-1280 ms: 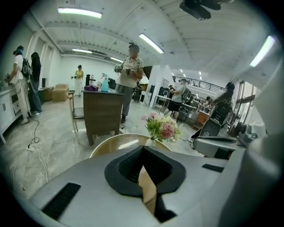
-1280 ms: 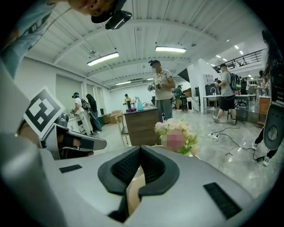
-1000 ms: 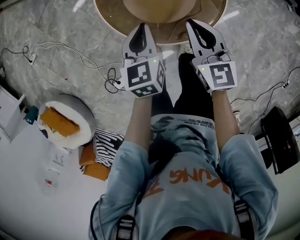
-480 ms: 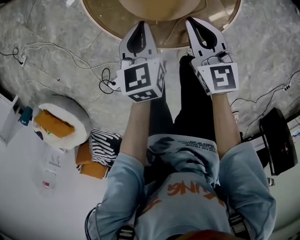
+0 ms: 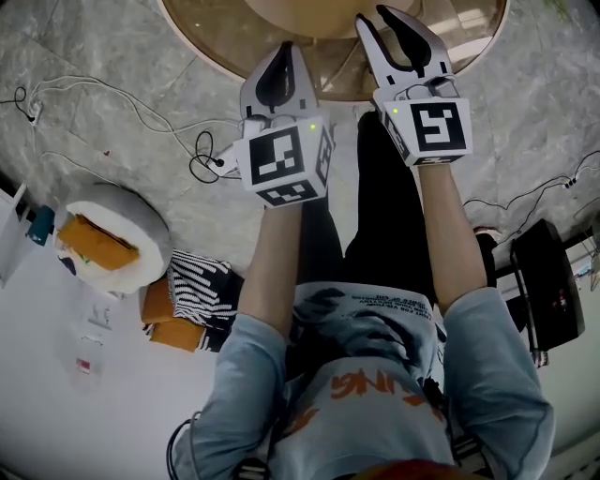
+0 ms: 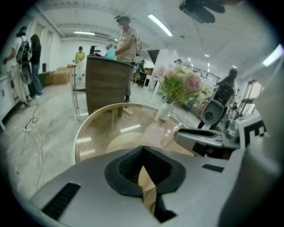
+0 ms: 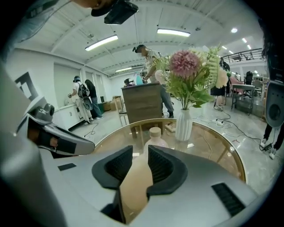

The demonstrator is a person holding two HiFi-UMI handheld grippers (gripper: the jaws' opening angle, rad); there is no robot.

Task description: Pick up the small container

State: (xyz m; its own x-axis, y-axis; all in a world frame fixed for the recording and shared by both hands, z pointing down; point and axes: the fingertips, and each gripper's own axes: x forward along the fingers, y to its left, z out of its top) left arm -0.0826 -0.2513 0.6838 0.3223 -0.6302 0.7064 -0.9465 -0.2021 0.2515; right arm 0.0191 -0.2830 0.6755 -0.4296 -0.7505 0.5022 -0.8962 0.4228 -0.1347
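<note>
The small container, a pale pink bottle [image 7: 155, 141] with a beige cap, stands on the round glass table [image 7: 224, 148] next to a white vase [image 7: 183, 125] of flowers. In the right gripper view it sits straight ahead, beyond the jaws. My right gripper [image 7: 140, 153] [image 5: 373, 16] has just been opening; its jaws stand apart with nothing between them. My left gripper [image 6: 142, 151] [image 5: 283, 54] is shut and empty, its tip over the table's near edge. In the left gripper view the bottle [image 6: 154, 132] shows ahead and a little to the right.
The glass table [image 5: 220, 42] stands on a marble floor. Cables [image 5: 141, 103] trail on the floor at left. A round white cushion [image 5: 141, 220] with an orange item, a striped bag [image 5: 202, 286] and a black case [image 5: 548, 281] lie near the person. People stand by a wooden counter [image 6: 106, 82] beyond.
The right gripper's jaws were shut and now stand apart. Both grippers have sunk toward the glass table, the right one reaching further over it.
</note>
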